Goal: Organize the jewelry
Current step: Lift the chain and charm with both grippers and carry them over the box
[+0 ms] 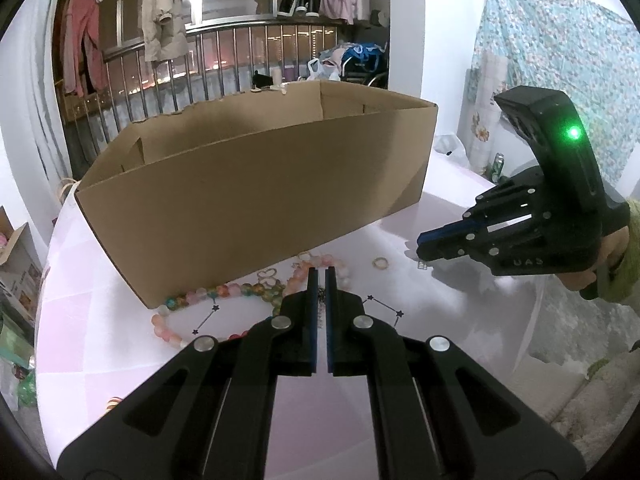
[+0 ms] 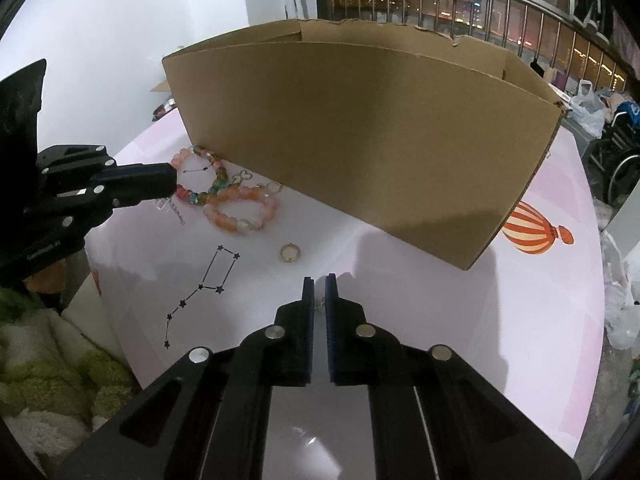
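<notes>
Both grippers clenched; two bead bracelets, one gold ring, one cardboard box.

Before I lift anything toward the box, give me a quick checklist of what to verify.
1. Right tool shut: ok; something small and glinting sits between its tips, identity cannot tell.
2. Left tool shut: ok; whether it grips the thin silver chain cannot tell.
3. Open brown cardboard box upright: ok.
4. Small gold ring clear of both tools: ok.
5. Beaded pink and orange bracelets still outside box: not ok.
</notes>
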{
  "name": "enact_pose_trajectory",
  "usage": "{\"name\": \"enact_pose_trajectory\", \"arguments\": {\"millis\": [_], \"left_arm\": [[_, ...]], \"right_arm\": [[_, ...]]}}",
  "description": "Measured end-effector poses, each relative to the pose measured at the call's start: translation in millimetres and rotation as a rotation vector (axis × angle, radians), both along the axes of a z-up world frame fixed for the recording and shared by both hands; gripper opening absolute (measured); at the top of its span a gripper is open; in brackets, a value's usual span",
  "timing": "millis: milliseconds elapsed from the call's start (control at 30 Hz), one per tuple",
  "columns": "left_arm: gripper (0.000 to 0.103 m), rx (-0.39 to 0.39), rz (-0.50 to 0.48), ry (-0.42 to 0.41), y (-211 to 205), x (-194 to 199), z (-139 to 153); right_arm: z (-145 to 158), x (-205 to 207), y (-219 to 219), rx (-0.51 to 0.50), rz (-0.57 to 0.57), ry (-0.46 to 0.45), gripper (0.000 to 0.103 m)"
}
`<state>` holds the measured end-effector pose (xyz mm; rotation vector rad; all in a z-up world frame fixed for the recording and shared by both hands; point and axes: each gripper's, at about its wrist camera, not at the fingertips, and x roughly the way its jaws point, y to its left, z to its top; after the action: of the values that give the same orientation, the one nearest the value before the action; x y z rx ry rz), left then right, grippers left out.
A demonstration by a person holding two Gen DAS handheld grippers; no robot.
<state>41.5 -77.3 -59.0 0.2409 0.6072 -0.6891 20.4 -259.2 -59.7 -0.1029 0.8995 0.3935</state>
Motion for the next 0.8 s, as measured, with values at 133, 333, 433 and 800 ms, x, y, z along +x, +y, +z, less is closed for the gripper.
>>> {"name": "enact_pose_trajectory", "arguments": {"millis": [133, 333, 433, 800], "left_arm": [[0.002, -0.001, 0.004, -0.003, 3, -2, 2], [0.002, -0.003, 0.003, 0.017, 4, -1, -2], [0.002, 0.002, -0.001, 0.027, 3, 0, -5], [0.002, -0.004, -0.001, 0.029, 0, -1, -6]], "right_arm": [[5, -5, 0, 0.011, -0.004, -0.013, 0.005], [5, -6, 1, 0.045, -0.021, -0.010, 0.019], [0, -2, 4, 0.034, -0.028, -0.014, 0.036], [-7, 0, 7, 0.000, -0.045, -0.020, 0.015]]}}
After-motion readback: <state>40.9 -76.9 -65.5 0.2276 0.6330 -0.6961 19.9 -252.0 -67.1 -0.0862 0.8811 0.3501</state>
